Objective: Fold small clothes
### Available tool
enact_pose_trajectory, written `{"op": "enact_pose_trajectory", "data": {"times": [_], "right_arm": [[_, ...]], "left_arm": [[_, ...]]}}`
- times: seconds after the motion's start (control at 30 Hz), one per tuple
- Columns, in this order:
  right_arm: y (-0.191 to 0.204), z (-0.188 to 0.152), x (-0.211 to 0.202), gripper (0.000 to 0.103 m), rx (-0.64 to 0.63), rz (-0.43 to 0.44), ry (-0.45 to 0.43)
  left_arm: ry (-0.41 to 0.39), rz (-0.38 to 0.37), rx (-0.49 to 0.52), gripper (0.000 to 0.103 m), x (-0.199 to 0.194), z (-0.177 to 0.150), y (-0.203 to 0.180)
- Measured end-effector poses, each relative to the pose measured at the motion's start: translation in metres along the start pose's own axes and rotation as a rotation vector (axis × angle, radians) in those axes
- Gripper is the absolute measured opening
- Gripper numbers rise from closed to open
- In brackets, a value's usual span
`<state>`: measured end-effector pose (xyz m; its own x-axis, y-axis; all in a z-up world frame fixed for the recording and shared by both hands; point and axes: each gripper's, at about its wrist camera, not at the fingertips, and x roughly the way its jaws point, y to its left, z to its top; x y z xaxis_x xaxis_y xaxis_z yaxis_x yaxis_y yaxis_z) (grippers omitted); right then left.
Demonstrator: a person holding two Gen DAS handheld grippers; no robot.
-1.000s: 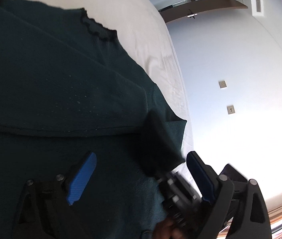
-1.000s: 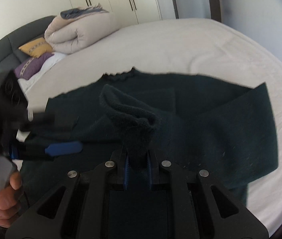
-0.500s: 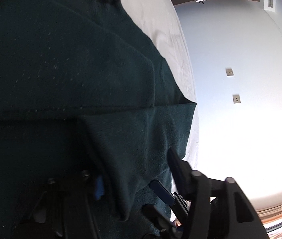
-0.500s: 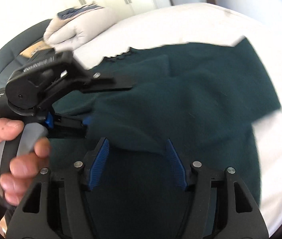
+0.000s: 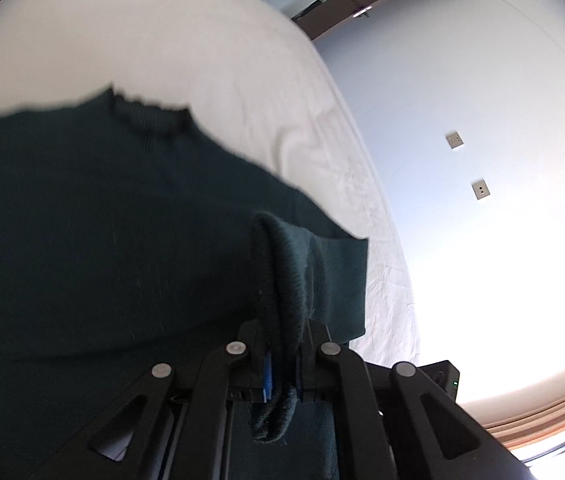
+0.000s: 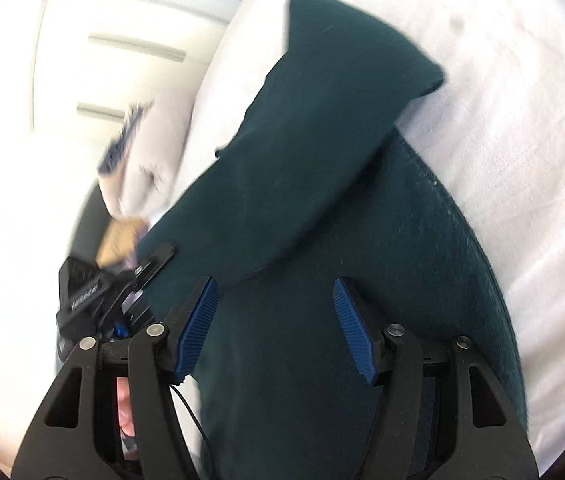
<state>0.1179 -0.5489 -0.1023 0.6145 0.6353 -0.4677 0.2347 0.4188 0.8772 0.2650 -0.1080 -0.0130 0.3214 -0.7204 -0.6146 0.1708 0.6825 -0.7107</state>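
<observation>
- Dark green sweater (image 5: 102, 240) spread on white bed (image 5: 162, 40), frilled collar (image 5: 150, 120) toward the far side.
- Left gripper (image 5: 282, 364) clenched on ribbed cuff (image 5: 282, 280), sleeve end bunched between blue pads.
- Right gripper (image 6: 274, 328) released, blue pads (image 6: 198, 324) apart over folded sleeve (image 6: 322, 120).
- Rolled duvet (image 6: 150, 160) beyond, blurred.

A bed with a creased white sheet (image 5: 322, 168) carries a dark green knitted sweater (image 5: 102, 220) spread across it, its frilled neckline lying against the sheet.
</observation>
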Motion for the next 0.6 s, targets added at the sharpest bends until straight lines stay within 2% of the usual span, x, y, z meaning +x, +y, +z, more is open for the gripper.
{"op": "enact_pose_trajectory", "data": {"times": [0.1,0.17,0.4,0.6], "right_arm": [[-0.006,0.014,0.004,0.06,0.075,0.055,-0.053],[-0.01,0.02,0.006,0.06,0.12,0.086,-0.074],[-0.028,0.032,0.007,0.06,0.235,0.165,-0.15],[-0.027,0.034,0.012,0.06,0.241,0.161,-0.177]], "left_arm": [[-0.042,0.043,0.038,0.006,-0.021,0.019,-0.001],[-0.056,0.063,0.026,0.006,-0.031,0.026,0.014],[-0.062,0.102,-0.142,0.006,-0.038,0.03,0.093],[-0.047,0.133,-0.176,0.006,-0.029,0.026,0.127]]}}
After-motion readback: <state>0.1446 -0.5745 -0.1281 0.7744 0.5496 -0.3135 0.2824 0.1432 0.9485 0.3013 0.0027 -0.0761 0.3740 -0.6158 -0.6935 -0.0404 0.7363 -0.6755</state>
